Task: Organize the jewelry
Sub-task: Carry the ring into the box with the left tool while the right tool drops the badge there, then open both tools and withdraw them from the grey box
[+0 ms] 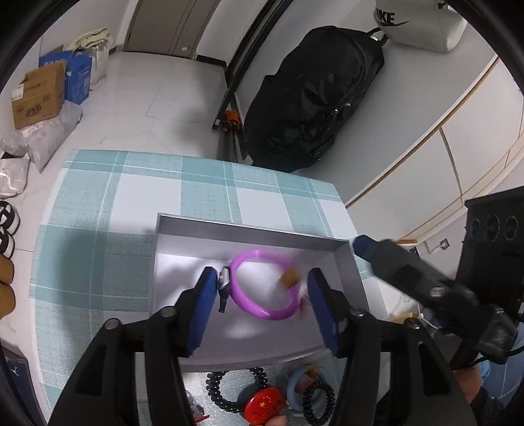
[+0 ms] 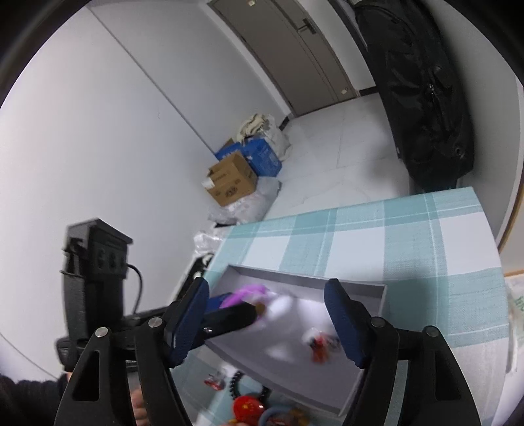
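- Nearest your left tool [image 1: 262, 304], on the table [image 1: 98, 203] just in front of the grey tray [image 1: 255, 229]: a red round badge [image 1: 263, 404] with yellow stars and the word "China", a black coil hair tie [image 1: 317, 404] and a black bead bracelet [image 1: 217, 391].
- Left tool: fingers apart, blue pads [image 1: 203, 311] clear of everything; nothing gripped.
- Between those pads, inside the tray: a purple bangle [image 1: 262, 285], blurred, with a small tan tag [image 1: 288, 280] on it. The bangle lies near the tray's middle, toward the far wall.
- Right tool [image 2: 268, 324]: fingers wide apart, nothing gripped. Below it in the tray sits a small red-and-clear trinket [image 2: 319, 345], blurred; I cannot tell what it is.
- Table covered in a teal-and-white checked cloth; the tray sits near your edge.
- Beyond the table, on the floor: a black bag [image 1: 311, 98] against the wall.
- Farther left: a brown cardboard box [image 1: 36, 95] with printing too small to read, and a blue box [image 1: 77, 77] behind it.
- Farthest, top right: a white bag [image 1: 419, 23] bearing the Nike swoosh and the letters "IKE".
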Demonstrator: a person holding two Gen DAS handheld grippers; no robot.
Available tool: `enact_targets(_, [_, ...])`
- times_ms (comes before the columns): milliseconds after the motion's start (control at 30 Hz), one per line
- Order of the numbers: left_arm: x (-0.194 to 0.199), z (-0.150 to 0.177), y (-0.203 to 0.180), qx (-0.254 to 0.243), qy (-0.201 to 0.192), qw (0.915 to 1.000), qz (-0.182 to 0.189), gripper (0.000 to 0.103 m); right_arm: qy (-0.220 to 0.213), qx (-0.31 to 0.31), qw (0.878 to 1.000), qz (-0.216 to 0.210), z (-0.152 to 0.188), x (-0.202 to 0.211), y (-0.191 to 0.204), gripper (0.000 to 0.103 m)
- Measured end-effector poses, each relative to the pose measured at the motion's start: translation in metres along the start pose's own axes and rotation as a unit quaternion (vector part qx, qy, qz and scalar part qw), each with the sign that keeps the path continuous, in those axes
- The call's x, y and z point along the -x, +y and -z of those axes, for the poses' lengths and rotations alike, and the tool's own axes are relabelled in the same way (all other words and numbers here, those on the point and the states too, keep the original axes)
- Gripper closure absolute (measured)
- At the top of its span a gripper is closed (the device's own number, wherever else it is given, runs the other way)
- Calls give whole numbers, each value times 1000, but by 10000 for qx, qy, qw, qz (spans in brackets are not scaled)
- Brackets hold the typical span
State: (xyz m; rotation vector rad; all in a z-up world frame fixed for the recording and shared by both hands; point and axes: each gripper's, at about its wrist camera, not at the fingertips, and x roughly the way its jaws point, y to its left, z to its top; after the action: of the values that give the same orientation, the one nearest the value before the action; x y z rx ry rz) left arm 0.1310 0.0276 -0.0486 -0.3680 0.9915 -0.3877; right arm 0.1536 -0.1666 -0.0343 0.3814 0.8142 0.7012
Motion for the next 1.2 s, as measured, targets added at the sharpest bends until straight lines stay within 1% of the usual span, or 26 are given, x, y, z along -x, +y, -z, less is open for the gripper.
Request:
enact_targets(33, [4, 2, -1, -12, -77, 10000, -33, 40, -65, -21, 10000, 1, 0, 3, 0, 21])
enact_targets(133, [13, 5, -7, -84, -236, 9997, -54, 37, -306, -147, 9994, 53, 4, 14, 1, 14])
enact_targets(233, [23, 10, -15, -215, -396, 9986, -274, 34, -419, -116, 9989, 183, 10, 20, 7, 11])
enact_targets(333, [29, 16, -20, -283, -487, 9970, -527, 33, -457, 14, 9984, 332, 15, 27, 15, 8])
enact_targets(367, [32, 18, -22, -299, -521, 9963, -618, 33, -508, 44, 9979, 408, 17, 31, 17, 6])
enact_targets(400, [34, 21, -24, -302, -549, 9956, -702, 33, -554, 54, 9974, 463, 19, 36, 18, 2])
enact_targets(433, [37, 24, -27, -312, -581, 9944, -824, 33, -597, 49, 9970, 482, 21, 40, 19, 1])
enact_targets(633, [51, 40, -34, -290, -812, 9886, -1237, 32, -746, 41, 9954, 597, 31, 65, 15, 0])
enact_targets(733, [60, 51, -40, -271, -951, 9848, -1427, 32, -768, 73, 9954, 575, 35, 76, 14, 0])
enact_targets(933, [70, 69, -52, -339, -1205, 9791, -1604, 31, -837, 404, 9942, 540, 50, 95, 21, 0])
enact_targets(1000, [73, 73, -53, -324, -1268, 9775, -1652, 30, -814, 443, 9942, 545, 56, 97, 24, 0])
enact_targets(1067, [75, 79, -54, -326, -1330, 9753, -1732, 25, -740, 526, 9941, 597, 64, 98, 29, 0])
enact_targets(1200, [77, 89, -58, -470, -1395, 9712, -1874, 22, -672, 775, 9919, 746, 78, 101, 39, 0])
